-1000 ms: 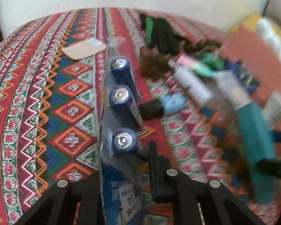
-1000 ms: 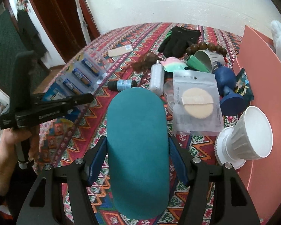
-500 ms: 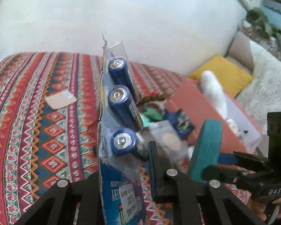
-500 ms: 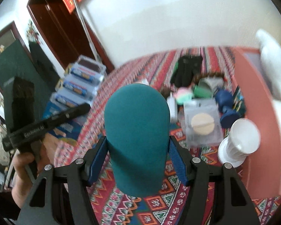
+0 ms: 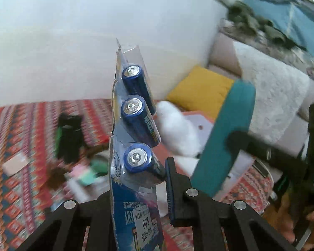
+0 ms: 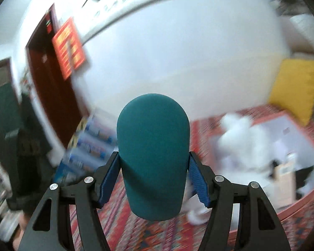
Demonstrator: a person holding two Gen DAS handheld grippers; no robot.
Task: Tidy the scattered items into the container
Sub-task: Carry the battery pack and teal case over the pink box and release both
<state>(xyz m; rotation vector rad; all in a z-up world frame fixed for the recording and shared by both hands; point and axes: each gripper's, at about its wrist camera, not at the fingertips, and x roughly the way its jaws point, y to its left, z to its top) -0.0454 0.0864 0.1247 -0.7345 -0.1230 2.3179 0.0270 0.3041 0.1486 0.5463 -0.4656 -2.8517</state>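
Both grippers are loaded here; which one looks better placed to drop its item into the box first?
Probably the right. In the left wrist view, the right gripper's teal case hangs right by the salmon box. The left gripper holds the battery pack farther back, over the patterned cloth.

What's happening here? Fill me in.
A person is tidying a cluttered patterned bedspread with two hand-held tools. The left tool is clamped on a blister pack of batteries; the right tool grips a teal case. Both are held up in the air, near the orange-rimmed box that already holds something white and fluffy.
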